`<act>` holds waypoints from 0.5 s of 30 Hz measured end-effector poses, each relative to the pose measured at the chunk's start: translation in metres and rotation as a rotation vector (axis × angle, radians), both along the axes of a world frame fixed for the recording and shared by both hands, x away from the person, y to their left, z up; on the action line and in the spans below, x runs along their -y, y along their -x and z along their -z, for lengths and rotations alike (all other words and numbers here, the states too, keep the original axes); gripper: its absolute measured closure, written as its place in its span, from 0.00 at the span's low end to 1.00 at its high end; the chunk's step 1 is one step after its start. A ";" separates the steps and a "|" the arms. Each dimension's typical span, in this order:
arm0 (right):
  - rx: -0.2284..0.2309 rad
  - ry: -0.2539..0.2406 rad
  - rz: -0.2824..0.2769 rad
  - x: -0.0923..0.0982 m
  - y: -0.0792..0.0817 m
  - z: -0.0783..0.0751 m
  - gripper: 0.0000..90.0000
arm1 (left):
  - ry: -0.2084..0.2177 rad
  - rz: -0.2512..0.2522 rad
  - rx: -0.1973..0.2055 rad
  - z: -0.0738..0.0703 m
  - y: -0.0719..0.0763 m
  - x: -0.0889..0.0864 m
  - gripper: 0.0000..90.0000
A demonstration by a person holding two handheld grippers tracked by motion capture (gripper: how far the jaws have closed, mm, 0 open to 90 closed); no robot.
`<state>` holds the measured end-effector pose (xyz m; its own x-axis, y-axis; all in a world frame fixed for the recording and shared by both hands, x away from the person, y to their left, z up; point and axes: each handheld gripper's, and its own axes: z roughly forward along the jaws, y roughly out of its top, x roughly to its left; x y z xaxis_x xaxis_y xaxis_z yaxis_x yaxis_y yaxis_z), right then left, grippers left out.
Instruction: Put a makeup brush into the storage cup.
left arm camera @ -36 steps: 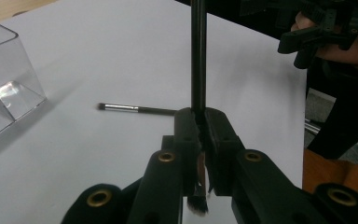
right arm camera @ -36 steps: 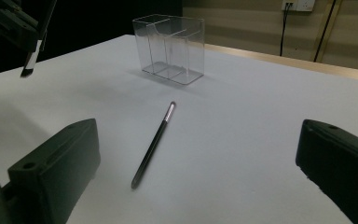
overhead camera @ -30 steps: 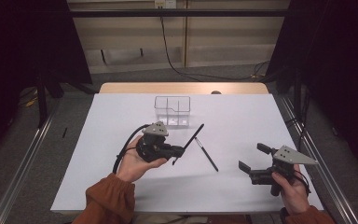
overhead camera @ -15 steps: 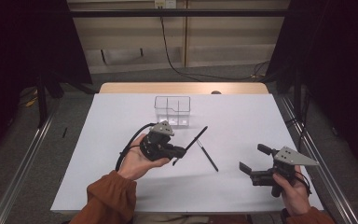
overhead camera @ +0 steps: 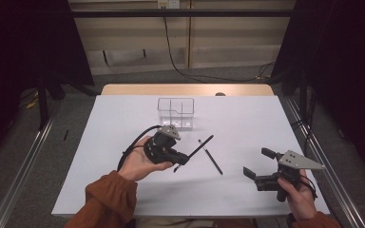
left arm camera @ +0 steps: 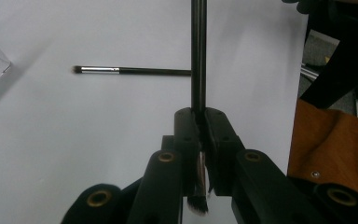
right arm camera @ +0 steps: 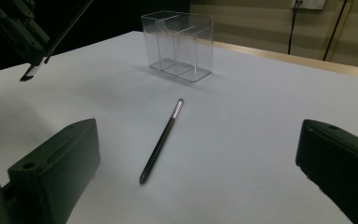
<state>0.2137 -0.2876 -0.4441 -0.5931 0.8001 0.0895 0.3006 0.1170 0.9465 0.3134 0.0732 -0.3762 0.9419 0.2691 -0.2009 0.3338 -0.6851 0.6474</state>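
Between the closed jaws of the left gripper a black makeup brush is clamped near its bristle end, its handle slanting up toward the clear organizer beyond the tips. For a clean drop, the handle should be tipped upright over one compartment before release. Well apart, the right gripper is held level and open, with a second brush lying ahead of it.

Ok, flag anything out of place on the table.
One brush lies loose on the table, outside the clear organizer. The left gripper is shut on another brush near its bristle end. Nothing is spilled or damaged.
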 end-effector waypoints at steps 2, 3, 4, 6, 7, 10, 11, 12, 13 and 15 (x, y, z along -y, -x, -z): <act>-0.001 0.003 -0.007 0.000 0.000 0.000 0.00 | -0.007 -0.003 0.001 -0.001 0.000 0.001 0.94; -0.002 0.004 -0.008 0.000 0.000 0.000 0.00 | -0.014 0.009 0.002 -0.003 0.000 0.001 0.94; -0.004 0.003 -0.009 -0.001 0.000 0.000 0.00 | -0.029 0.014 0.008 -0.004 0.001 0.001 0.94; -0.003 0.006 -0.011 -0.001 0.000 0.000 0.00 | -0.038 0.019 0.007 -0.005 0.001 0.002 0.94; -0.003 0.009 -0.011 -0.001 0.000 0.001 0.00 | -0.052 0.027 0.011 -0.005 0.001 0.002 0.94; -0.005 0.010 -0.016 -0.001 0.000 0.000 0.00 | -0.064 0.021 0.002 -0.004 0.000 0.004 0.94; -0.006 0.010 -0.016 -0.001 0.000 0.000 0.00 | -0.069 0.020 -0.004 -0.004 0.000 0.004 0.94; -0.006 0.012 -0.018 -0.001 0.000 0.001 0.00 | -0.080 0.023 -0.002 -0.003 0.000 0.005 0.94; -0.007 0.011 -0.020 -0.001 0.000 0.000 0.00 | -0.091 0.018 0.001 -0.002 0.001 0.006 0.94; -0.004 0.012 -0.023 -0.002 0.000 0.001 0.01 | -0.106 0.023 0.000 -0.001 0.001 0.007 0.94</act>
<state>0.2134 -0.2856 -0.4447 -0.6111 0.7873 0.0824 0.3010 0.1348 0.9440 0.3126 0.0662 -0.3754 0.9482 0.2669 -0.1725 0.3170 -0.7571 0.5712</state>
